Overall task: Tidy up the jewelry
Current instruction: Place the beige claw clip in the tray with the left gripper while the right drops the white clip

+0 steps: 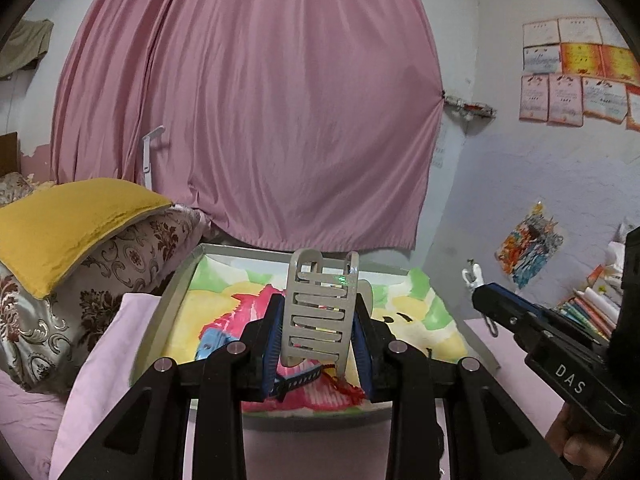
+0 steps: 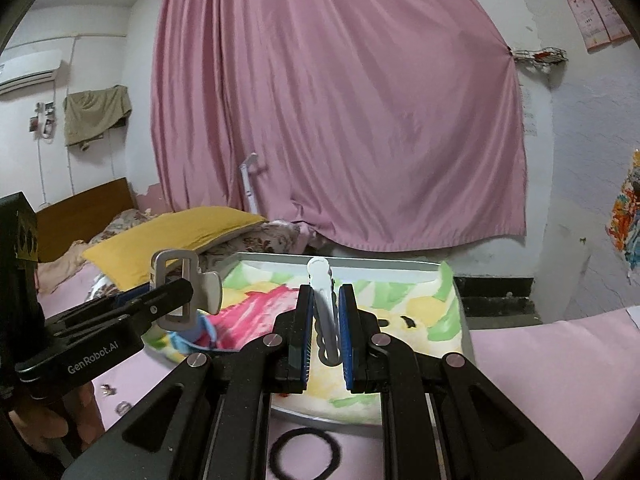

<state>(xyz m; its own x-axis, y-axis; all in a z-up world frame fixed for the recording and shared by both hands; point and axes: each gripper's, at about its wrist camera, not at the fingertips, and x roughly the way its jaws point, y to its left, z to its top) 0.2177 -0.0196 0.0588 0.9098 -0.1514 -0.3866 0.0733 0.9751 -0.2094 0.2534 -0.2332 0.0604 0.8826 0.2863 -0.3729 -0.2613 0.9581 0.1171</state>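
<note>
Clamped low at centre frame between blue pads [image 1: 276, 344] of left gripper [image 1: 318, 344]: grey claw clip [image 1: 320, 312], upright, slotted back facing the lens, gripped by its flanks, probably so the teeth stay free for setting down. Behind and below it, tray [image 1: 168, 300] lined with a bright cartoon cloth [image 1: 416, 312]; a blue strap [image 1: 298, 380] and something red [image 1: 348, 390] lying on the cloth just under the clip, too blurred to name. At right of frame, right gripper [image 1: 478, 292] reaching in, a white slide clip [image 1: 470, 276] poking past its tip. From the right wrist view, same slide clip [image 2: 324, 304] pinched edge-on between pads [image 2: 306, 336] at centre, long axis pointing toward the tray [image 2: 280, 258]; narrow grip suits so thin a piece. At left of frame, left gripper [image 2: 188, 296] with the claw clip [image 2: 180, 292] raised above the tray's near corner. Black ring [image 2: 304, 456] at bottom centre on pink sheet [image 2: 560, 360], outside the tray; small bits [image 2: 124, 406] at lower left, unclear. Both pieces held clear above the tray, likely awaiting placement inside; sorting judged early, with loose items left outside. Yellow pillow [image 2: 176, 236] and pink curtain [image 2: 340, 120] behind.
</note>
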